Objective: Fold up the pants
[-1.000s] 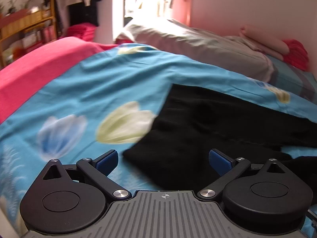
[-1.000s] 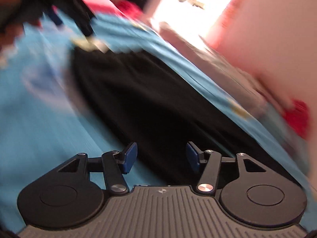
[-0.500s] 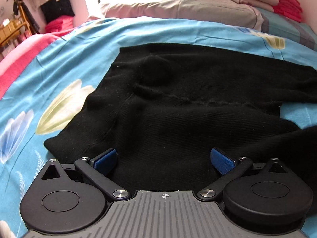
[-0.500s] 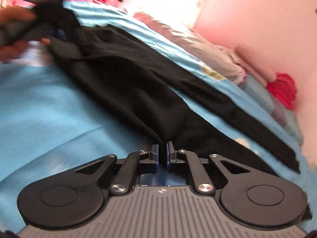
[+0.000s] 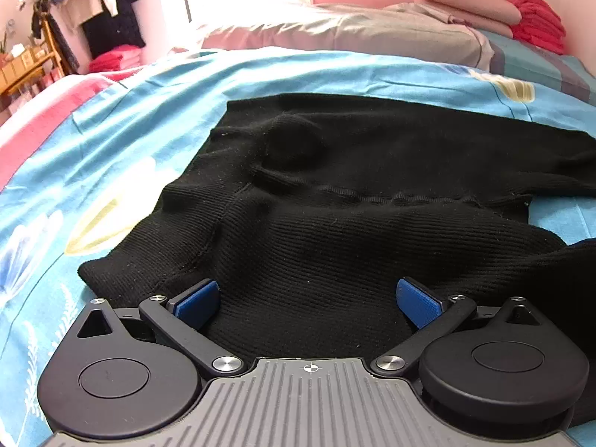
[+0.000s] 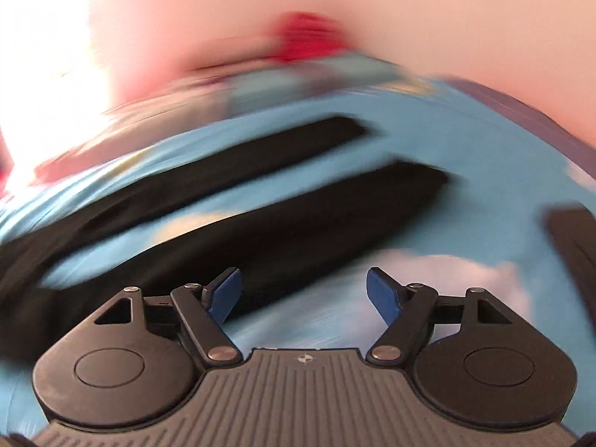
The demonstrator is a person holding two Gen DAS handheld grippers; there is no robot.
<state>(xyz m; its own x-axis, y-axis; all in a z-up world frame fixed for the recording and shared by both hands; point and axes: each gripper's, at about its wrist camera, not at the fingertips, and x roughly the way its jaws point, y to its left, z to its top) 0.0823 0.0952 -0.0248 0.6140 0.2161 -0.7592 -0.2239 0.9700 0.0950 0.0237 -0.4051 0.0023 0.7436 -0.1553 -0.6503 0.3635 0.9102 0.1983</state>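
1. The black pants (image 5: 335,201) lie spread on the bed, on a blue bedsheet (image 5: 156,111) printed with pale tulips. The fabric is a fine ribbed knit, and no label, brand or writing can be read on it.
2. In the left wrist view the waist end lies nearest the camera, rumpled, with a raised seam running across it and a rounded bump in the cloth further back. One leg runs off toward the right edge.
3. In the right wrist view, which is heavily blurred, the two legs show as separate dark bands (image 6: 260,223) lying side by side with a strip of blue sheet between them.
4. The left claw (image 5: 309,298) is released, its blue pads spread wide just over the waist fabric, with cloth beneath the gap. Whether the pads touch the knit cannot be told.
5. The right claw (image 6: 301,290) is opening, its pads apart. Nothing is pinched between them, and blue sheet and the edge of the nearer leg lie beneath the gap.
6. Beyond the pants a grey pillow (image 5: 354,33) lies across the head of the bed, with pink folded cloth (image 5: 465,3) and a red folded pile (image 5: 536,22) by the pink wall.
7. To the left, a pink blanket (image 5: 41,111) lies along the bed's side. Hanging clothes (image 5: 97,3) and a wooden shelf (image 5: 26,63) stand behind it.
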